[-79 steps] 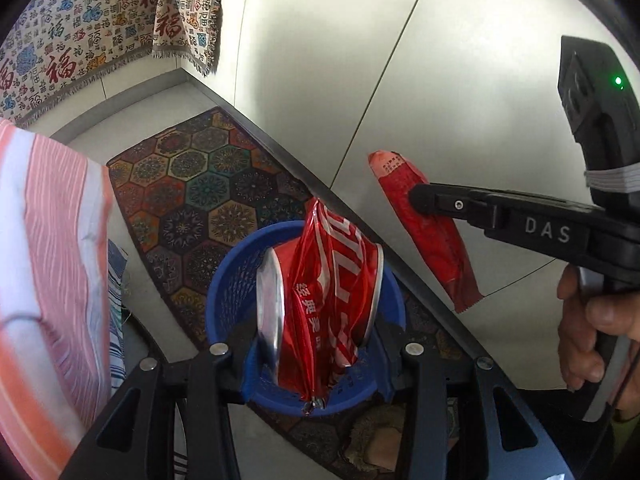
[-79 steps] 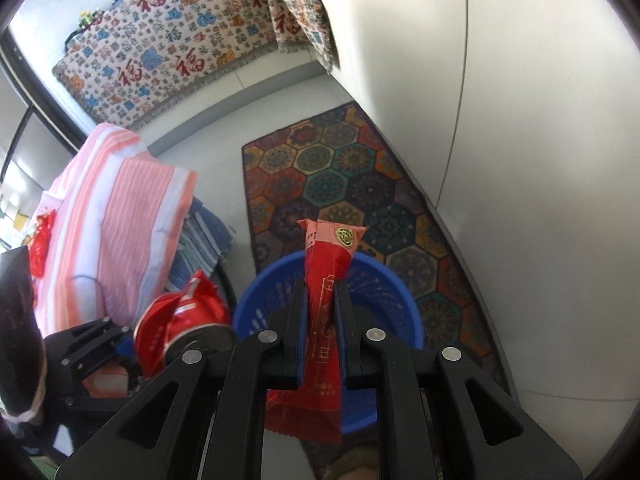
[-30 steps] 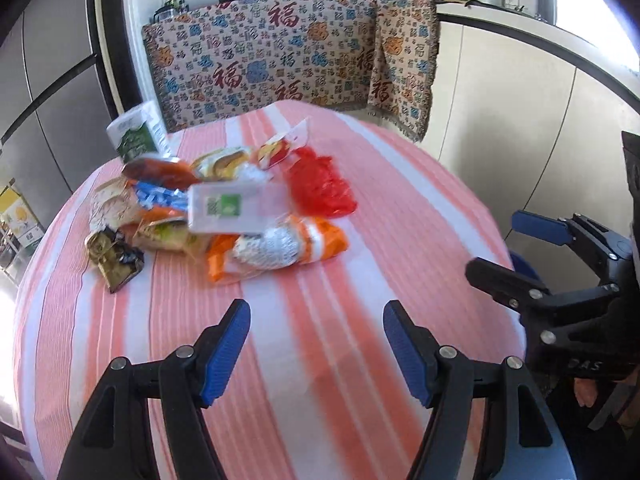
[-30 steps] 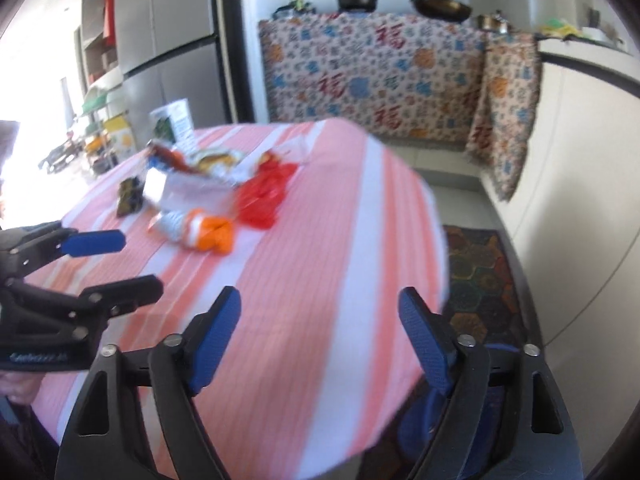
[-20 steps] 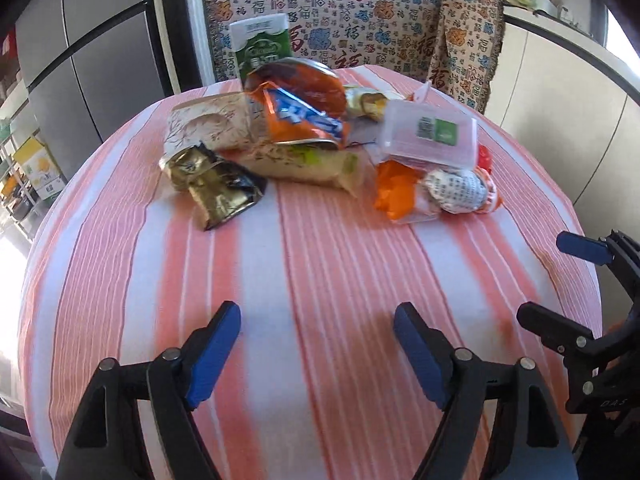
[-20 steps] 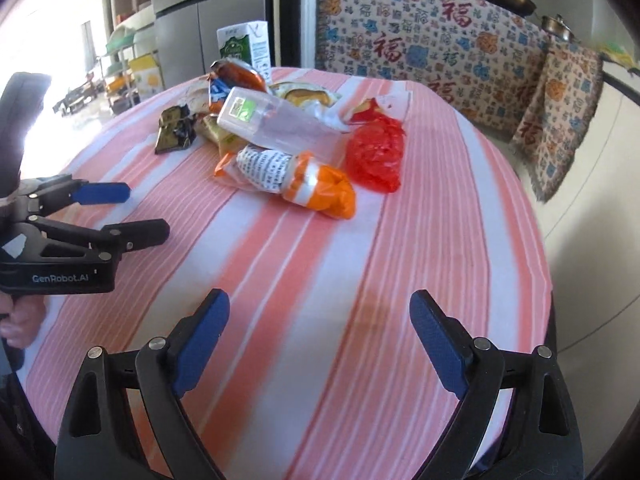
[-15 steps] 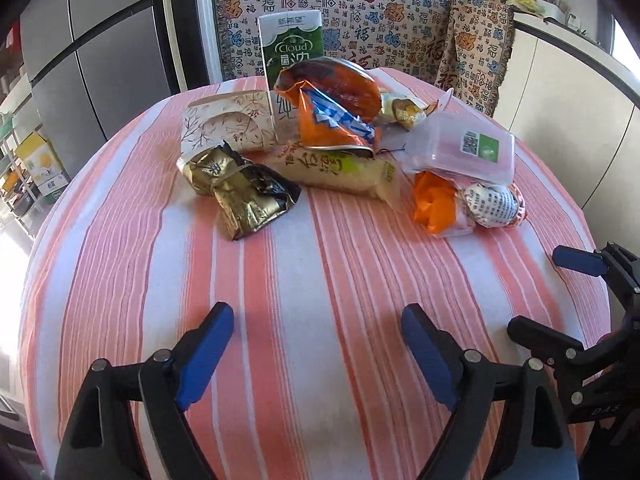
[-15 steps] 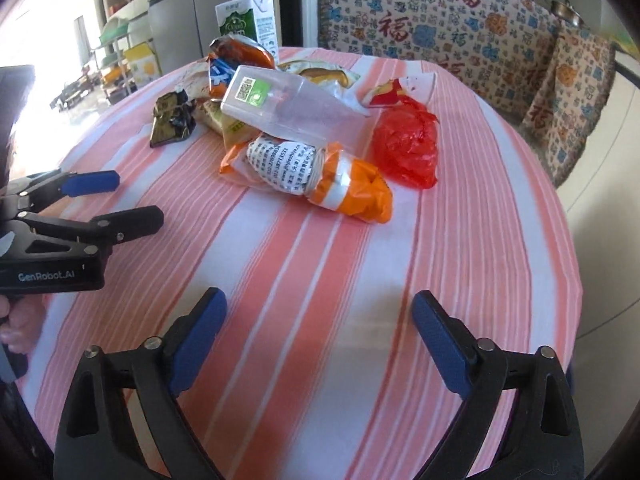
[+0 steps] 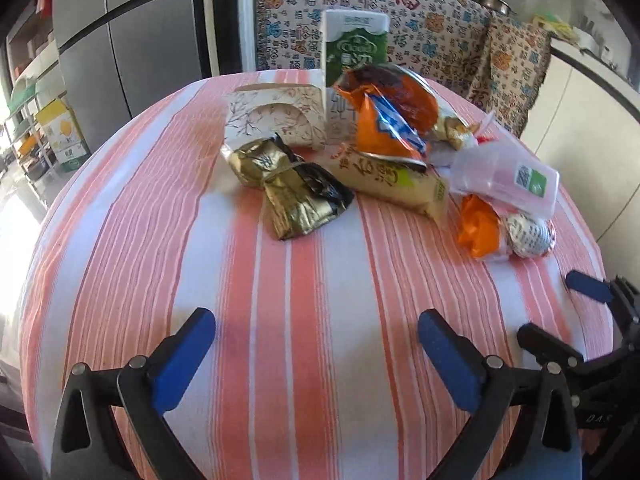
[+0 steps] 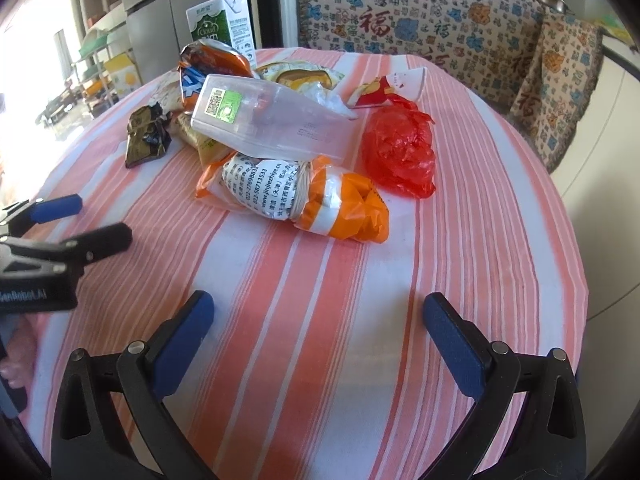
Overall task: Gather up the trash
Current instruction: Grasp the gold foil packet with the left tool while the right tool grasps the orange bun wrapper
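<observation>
Both grippers hang over the near side of the round bench (image 9: 304, 288), draped in its pink-and-white striped cloth, and both are empty. The left gripper (image 9: 316, 340) has its blue-padded fingers (image 9: 182, 356) spread wide, released, nothing between them but bare cloth. Same story on the right gripper (image 10: 318, 324): fingers (image 10: 452, 344) splayed apart, holding nothing.

The trash sits in a heap toward the far half of the bench, well ahead of both tools. Out front on the left side lies a crumpled gold-and-black wrapper (image 9: 292, 192), nearest the left gripper's line. Behind it stands a floral paper box (image 9: 276, 120), and just beside that a green-and-white milk carton (image 9: 354, 52), upright. An orange snack bag (image 9: 384, 120) leans against the carton, and a long beige packet (image 9: 396, 184) lies flat below it.

Over on the right side, a clear plastic container (image 10: 264, 120) with a green label rests tilted on top of an orange-and-white bag (image 10: 304, 196) bound with a rubber band; that bag is the closest piece to the right gripper. Just beside it, to the right, sits a scrunched red plastic bag (image 10: 400, 148), touching the cloth, with a small red-and-white wrapper (image 10: 388, 86) behind it.

Past the bench, a patterned cloth (image 10: 420, 12) covers the furniture at the back.
</observation>
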The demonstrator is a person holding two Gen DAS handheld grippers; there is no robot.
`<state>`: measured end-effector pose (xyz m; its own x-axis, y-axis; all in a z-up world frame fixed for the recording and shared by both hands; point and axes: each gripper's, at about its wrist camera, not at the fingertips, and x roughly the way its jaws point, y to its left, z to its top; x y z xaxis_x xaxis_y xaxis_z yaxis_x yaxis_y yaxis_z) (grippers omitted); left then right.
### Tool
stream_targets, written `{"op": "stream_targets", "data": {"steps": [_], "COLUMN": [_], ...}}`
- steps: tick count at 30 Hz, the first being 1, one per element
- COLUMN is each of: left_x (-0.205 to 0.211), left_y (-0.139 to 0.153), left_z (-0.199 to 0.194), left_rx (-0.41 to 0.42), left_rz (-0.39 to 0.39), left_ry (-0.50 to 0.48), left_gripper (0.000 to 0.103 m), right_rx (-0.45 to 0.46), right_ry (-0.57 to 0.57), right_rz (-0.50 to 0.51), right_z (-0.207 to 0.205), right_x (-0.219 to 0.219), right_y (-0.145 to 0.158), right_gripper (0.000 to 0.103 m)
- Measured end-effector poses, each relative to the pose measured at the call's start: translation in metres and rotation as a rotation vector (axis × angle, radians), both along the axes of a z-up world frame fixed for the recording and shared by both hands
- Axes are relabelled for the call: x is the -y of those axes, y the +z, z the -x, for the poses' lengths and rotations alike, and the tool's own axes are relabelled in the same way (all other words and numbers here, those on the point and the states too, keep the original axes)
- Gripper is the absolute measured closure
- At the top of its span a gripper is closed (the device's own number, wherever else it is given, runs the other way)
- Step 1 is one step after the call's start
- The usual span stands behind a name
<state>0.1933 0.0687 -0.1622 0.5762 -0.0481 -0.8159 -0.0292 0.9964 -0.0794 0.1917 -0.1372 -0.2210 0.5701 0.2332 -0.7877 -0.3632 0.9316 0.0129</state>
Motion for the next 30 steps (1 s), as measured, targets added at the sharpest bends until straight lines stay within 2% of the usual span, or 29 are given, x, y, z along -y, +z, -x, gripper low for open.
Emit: {"op": "stream_targets", "data": {"steps": [6, 11, 13, 15, 16, 17, 19, 24, 25, 27, 30], "left_x": [-0.014, -0.013, -0.015, -0.016, -0.019, -0.025, -0.034, -0.044, -0.042, -0.035, -0.024], "left_y": [0.001, 0.001, -0.003, 0.000, 0.001, 0.003, 0.006, 0.009, 0.009, 0.008, 0.006], "left_z": [-0.046, -0.072, -0.073, -0.065, -0.059, -0.053, -0.039, 0.008, 0.015, 0.023, 0.023], "left_rx": [0.007, 0.012, 0.006, 0.028, 0.032, 0.030, 0.024, -0.019, -0.019, -0.010, 0.010], "left_rz": [0.036, -0.011, -0.029, -0.065, -0.059, -0.046, -0.024, 0.094, 0.096, 0.070, 0.003], "left_ry": [0.028, 0.038, 0.032, 0.004, -0.017, -0.037, -0.083, -0.306, -0.331, -0.345, -0.325], "left_gripper": [0.000, 0.001, 0.018, 0.047, 0.055, 0.058, 0.060, 0.058, 0.057, 0.048, 0.048], "right_rx": [0.002, 0.003, 0.004, 0.004, 0.005, 0.005, 0.006, 0.006, 0.006, 0.007, 0.006], "right_ry": [0.001, 0.004, 0.002, 0.000, -0.003, -0.004, -0.005, -0.007, -0.007, -0.007, -0.008], "right_rz": [-0.001, -0.003, -0.004, -0.005, -0.005, -0.005, -0.006, -0.007, -0.007, -0.007, -0.009], "right_z": [0.001, 0.000, 0.000, 0.000, 0.000, 0.000, 0.000, 0.000, 0.000, 0.000, 0.000], "right_x": [0.000, 0.001, 0.001, 0.001, 0.001, 0.001, 0.001, 0.001, 0.001, 0.001, 0.001], "right_y": [0.000, 0.000, 0.000, 0.000, 0.000, 0.000, 0.000, -0.001, -0.001, -0.001, -0.001], "right_gripper": [0.000, 0.000, 0.000, 0.000, 0.000, 0.000, 0.000, 0.000, 0.000, 0.000, 0.000]}}
